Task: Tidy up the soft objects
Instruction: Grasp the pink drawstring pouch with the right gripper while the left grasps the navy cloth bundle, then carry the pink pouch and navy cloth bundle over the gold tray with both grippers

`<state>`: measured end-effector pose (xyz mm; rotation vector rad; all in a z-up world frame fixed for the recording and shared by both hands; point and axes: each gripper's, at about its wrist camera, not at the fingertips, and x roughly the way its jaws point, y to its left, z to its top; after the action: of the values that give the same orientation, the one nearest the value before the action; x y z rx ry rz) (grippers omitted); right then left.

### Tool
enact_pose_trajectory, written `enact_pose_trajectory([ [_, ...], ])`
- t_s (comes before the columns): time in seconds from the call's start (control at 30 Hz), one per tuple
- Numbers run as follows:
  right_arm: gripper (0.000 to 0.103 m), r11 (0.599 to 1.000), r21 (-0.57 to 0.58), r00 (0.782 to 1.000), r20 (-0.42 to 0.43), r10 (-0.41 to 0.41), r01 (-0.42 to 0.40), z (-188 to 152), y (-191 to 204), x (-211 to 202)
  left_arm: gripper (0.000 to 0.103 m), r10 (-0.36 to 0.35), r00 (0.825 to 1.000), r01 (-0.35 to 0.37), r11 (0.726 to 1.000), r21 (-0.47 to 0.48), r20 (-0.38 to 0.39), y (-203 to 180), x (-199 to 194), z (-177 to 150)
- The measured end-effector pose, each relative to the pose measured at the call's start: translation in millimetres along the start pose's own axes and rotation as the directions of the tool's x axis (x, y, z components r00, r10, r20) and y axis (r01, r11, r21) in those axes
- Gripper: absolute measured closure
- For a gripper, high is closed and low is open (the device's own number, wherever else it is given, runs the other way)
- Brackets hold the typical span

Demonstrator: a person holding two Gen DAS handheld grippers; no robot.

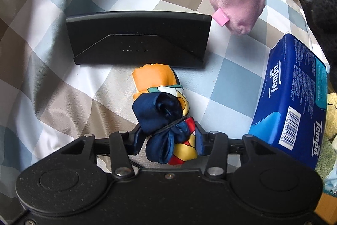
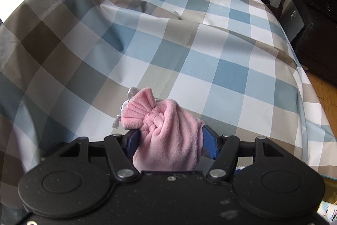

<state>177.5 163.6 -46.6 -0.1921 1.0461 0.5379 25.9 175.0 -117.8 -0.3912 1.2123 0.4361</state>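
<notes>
Left hand-held gripper (image 1: 168, 140) pinched the knotted end of a rolled silk scarf (image 1: 162, 107), resting on the checked worktop (image 1: 63, 77). Right hand-held gripper (image 2: 170, 140) squeezed a pink fleece pouch (image 2: 166, 132), lifted clear. Best kept firmly clamped, carried low, away from the black case (image 1: 139, 39).

Black case (image 1: 139, 39) blocks ahead; tissue pack (image 1: 290, 98) crowds right; bare checked cloth (image 1: 52, 77) open left

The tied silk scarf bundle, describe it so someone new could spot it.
On the checked tablecloth, look just in front of the black case. The scarf bundle lies there, its knotted end in the left gripper. Only it is glossy, orange and navy.
</notes>
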Motion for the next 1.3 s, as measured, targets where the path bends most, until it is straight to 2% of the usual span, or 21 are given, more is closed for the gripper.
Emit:
enact_pose_trajectory([
  [0.27, 0.041, 0.999, 0.049, 0.996, 0.085, -0.010, 0.006, -8.8, -18.6, -47.4, 0.059, 0.001, 0.997, -0.001, 1.000, -0.008, 0.074, 8.4, -28.4, 1.5],
  [0.43, 0.041, 0.997, 0.077, 0.994, 0.108, -0.015, 0.007, -21.7, -32.7, -74.9, 0.059, -0.001, 0.996, 0.002, 1.000, -0.016, 0.087, 14.1, -39.0, -0.5],
  [0.57, 0.041, 0.996, 0.082, 0.993, 0.113, -0.027, 0.018, -34.8, -39.4, -88.2, 0.057, -0.025, 0.999, 0.026, 0.999, -0.036, 0.032, 13.7, -27.4, -4.3],
  [0.67, 0.041, 0.996, 0.089, 0.993, 0.114, -0.020, 0.010, -44.1, -43.0, -94.2, 0.054, 0.007, 1.000, -0.007, 1.000, -0.029, 0.000, 12.9, -12.4, -9.4],
  [0.77, 0.041, 0.996, 0.086, 0.993, 0.112, -0.026, 0.017, -51.3, -45.8, -98.0, 0.046, 0.019, 1.000, -0.020, 0.999, -0.035, -0.013, 15.9, -0.3, -11.4],
  [0.93, 0.041, 0.993, 0.117, 0.994, 0.106, -0.034, 0.021, -59.2, -55.4, -97.8, 0.040, 0.006, 1.000, -0.007, 0.999, -0.037, -0.020, 16.1, 5.4, -11.0],
  [1.0, 0.041, 0.990, 0.137, 0.994, 0.104, -0.042, 0.028, -61.4, -60.7, -96.5, 0.041, 0.014, 1.000, -0.014, 1.000, -0.008, -0.020, 10.5, 6.9, -11.6],
  [1.1, 0.041, 0.984, 0.177, 0.993, 0.105, -0.048, 0.029, -65.8, -71.1, -96.5, 0.062, 0.003, 1.000, -0.003, 1.000, 0.008, 0.002, 6.4, 2.8, -12.7],
  [1.2, 0.041, 0.977, 0.212, 0.992, 0.116, -0.056, 0.031, -72.3, -83.0, -103.0, 0.062, -0.045, 0.999, 0.045, 0.999, -0.006, 0.011, 9.9, -4.0, -10.6],
  [1.3, 0.041, 0.967, 0.250, 0.988, 0.138, -0.073, 0.037, -80.9, -99.3, -118.3, 0.062, -0.019, 0.999, 0.019, 1.000, -0.002, 0.042, 10.6, -12.4, -8.4],
])
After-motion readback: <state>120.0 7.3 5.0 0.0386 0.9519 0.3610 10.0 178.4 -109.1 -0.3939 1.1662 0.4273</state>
